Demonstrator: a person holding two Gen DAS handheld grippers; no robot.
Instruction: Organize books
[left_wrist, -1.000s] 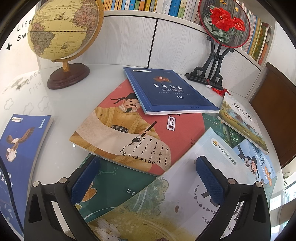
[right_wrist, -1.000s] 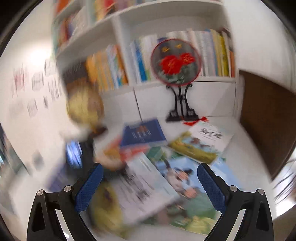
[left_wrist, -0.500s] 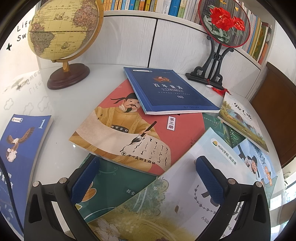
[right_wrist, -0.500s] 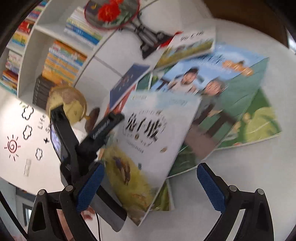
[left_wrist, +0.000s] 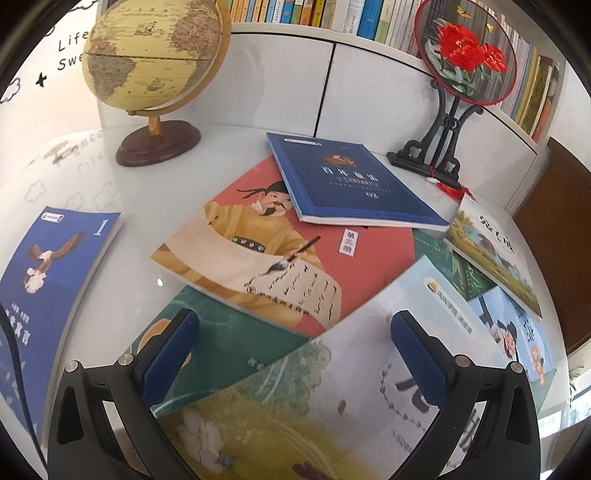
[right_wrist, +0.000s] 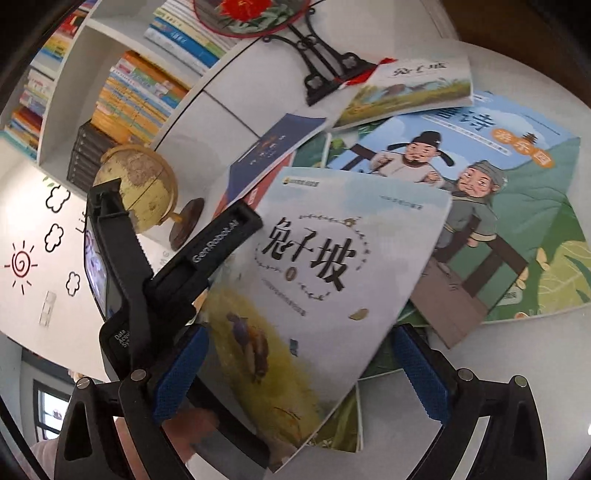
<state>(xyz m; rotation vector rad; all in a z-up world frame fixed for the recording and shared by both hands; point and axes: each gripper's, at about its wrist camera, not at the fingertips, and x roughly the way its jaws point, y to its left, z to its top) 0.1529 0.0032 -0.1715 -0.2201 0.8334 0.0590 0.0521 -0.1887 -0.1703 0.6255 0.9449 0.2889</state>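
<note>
Several books lie scattered and overlapping on a white table (left_wrist: 140, 206). A pale book with a yellow field cover (right_wrist: 325, 280) lies on top at the near side; it also shows in the left wrist view (left_wrist: 332, 398). My left gripper (left_wrist: 295, 358) is open and hovers over it, and shows in the right wrist view (right_wrist: 207, 254). My right gripper (right_wrist: 295, 369) is open above the same book. A red book with a scholar (left_wrist: 280, 251) lies behind, a dark blue book (left_wrist: 351, 184) on it. A blue book marked 1 (left_wrist: 48, 280) lies apart at left.
A globe (left_wrist: 155, 62) stands at the back left. A round embroidered fan on a black stand (left_wrist: 458, 74) stands at the back right. A bookshelf (right_wrist: 140, 81) full of books runs behind the table. More picture books (right_wrist: 491, 206) lie at the right.
The right gripper swung down from facing the shelf to looking over the pale book and the left gripper. The left gripper has lifted and tilted slightly; the books have not moved.
</note>
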